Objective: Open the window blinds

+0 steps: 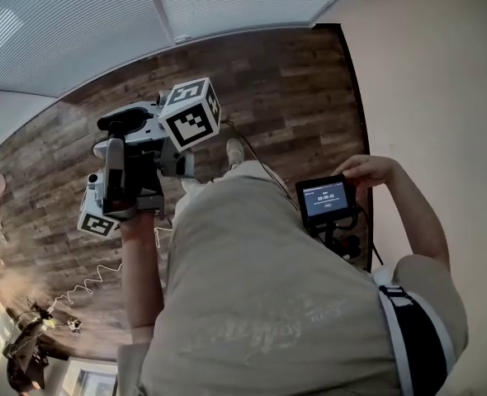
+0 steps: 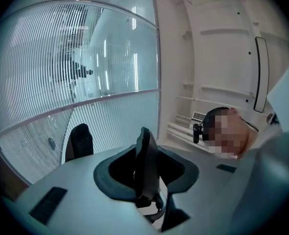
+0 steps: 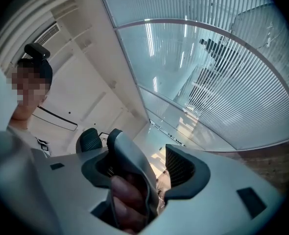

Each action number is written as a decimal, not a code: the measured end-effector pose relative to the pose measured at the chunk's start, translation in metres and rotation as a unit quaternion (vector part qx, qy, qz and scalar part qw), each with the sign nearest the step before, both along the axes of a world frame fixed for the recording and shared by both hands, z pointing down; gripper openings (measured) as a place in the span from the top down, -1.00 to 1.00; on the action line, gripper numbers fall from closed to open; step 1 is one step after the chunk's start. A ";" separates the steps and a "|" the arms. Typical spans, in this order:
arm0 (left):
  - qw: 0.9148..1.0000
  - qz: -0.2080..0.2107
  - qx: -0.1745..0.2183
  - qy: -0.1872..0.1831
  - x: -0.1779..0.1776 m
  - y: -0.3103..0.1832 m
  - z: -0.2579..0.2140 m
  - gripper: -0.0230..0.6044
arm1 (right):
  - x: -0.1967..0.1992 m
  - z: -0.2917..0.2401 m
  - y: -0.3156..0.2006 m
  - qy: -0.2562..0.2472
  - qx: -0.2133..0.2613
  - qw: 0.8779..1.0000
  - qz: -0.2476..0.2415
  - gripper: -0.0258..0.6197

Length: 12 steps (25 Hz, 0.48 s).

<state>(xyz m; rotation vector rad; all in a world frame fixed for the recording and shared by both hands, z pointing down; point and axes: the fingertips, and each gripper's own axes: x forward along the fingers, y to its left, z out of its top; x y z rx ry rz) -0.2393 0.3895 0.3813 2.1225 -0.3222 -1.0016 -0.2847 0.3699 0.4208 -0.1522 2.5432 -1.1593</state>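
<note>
Closest to me is my beige shirt (image 1: 260,304), with both grippers bunched together at the left above the wooden floor (image 1: 301,81). My right hand (image 1: 367,170) rests on a small screen (image 1: 324,198) at the right. On the left gripper (image 2: 112,142) the fingers are spread, with only window showing in the gap. The right gripper (image 3: 134,153) is spread too and pinches nothing. Both aim up at the blinds (image 2: 61,82), which hang on the far side, down over the whole glass and well apart from either tool. Dim shapes show between the slats, so I judge they may be tilted to let light in, or the blinds may be waiting to be raised. I can't settle which. No cord or wand shows.
</note>
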 end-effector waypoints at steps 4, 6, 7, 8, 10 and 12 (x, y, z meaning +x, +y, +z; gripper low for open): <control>1.000 0.011 -0.001 -0.001 0.003 0.000 0.003 0.53 | 0.003 0.002 0.000 -0.001 -0.001 1.000 0.010 0.14; 1.000 0.014 -0.001 -0.004 0.003 0.000 0.004 0.53 | 0.003 0.003 -0.001 -0.004 -0.002 1.000 0.014 0.14; 1.000 0.015 -0.002 -0.004 0.003 0.000 0.004 0.53 | 0.003 0.003 -0.001 -0.006 -0.003 1.000 0.014 0.14; 1.000 0.016 -0.004 -0.003 0.003 0.000 0.004 0.53 | 0.003 0.003 -0.001 -0.006 -0.004 1.000 0.013 0.14; 1.000 0.017 -0.009 0.001 0.003 0.000 0.005 0.53 | 0.003 0.004 -0.001 -0.004 -0.008 1.000 0.012 0.14; 1.000 0.016 -0.014 0.004 0.003 0.000 0.006 0.53 | 0.003 0.005 0.000 -0.002 -0.014 1.000 0.010 0.14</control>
